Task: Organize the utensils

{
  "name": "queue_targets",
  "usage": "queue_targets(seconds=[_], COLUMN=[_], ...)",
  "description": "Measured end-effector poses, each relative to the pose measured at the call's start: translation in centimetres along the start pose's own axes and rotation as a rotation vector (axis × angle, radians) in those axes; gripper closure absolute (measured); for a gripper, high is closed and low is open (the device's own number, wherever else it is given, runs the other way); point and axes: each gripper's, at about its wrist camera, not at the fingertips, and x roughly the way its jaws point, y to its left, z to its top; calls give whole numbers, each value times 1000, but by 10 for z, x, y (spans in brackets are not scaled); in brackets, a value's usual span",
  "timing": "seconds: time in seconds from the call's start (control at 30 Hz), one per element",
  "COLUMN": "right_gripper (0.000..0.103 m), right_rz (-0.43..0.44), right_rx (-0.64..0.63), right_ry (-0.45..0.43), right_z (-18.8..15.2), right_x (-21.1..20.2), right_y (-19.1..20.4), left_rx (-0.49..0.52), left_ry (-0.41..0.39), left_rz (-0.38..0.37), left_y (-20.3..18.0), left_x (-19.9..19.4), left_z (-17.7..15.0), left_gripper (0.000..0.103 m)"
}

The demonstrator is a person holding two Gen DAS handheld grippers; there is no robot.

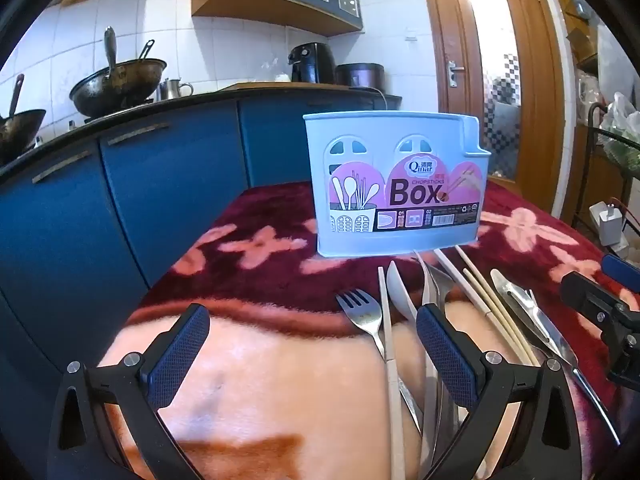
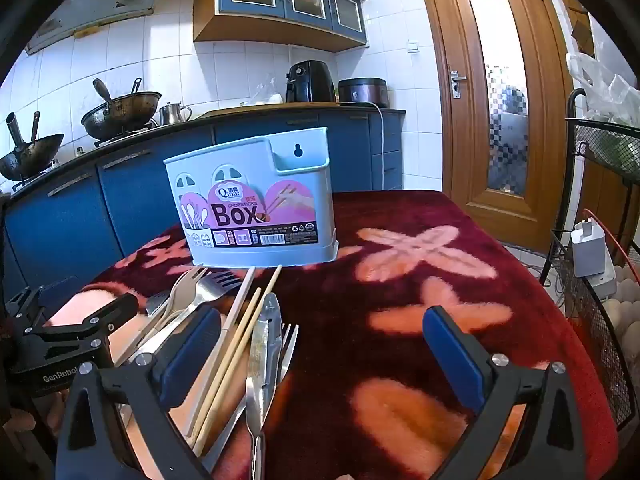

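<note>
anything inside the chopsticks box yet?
Cannot tell for sure. The chopsticks box stands upright on the blanket; nothing sticks out above its rim, but its walls hide the inside. The utensils all lie on the blanket before it.

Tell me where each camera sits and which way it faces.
Left wrist: on the left gripper, low over the blanket, facing the blue box and kitchen counter; its open fingers show, the right gripper at the right edge.
Right wrist: on the right gripper, facing the same box from further right; its open fingers show, the left gripper at left.
Shared: box, utensil pile, door.
</note>
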Motion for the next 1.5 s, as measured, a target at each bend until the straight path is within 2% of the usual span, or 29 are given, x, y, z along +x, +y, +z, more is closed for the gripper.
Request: queue_targets(seconds=[1.5], right_gripper=[0], right_rz=[-2], right_rx=[-5], right_ry=[1], right_z=[0], right_x=[1], right_y=[1], left_rx=[-7], left_ry=[-11], left_rz=[18], left_y=[3], left_x=[-4], left_z=[2], left_gripper=[0])
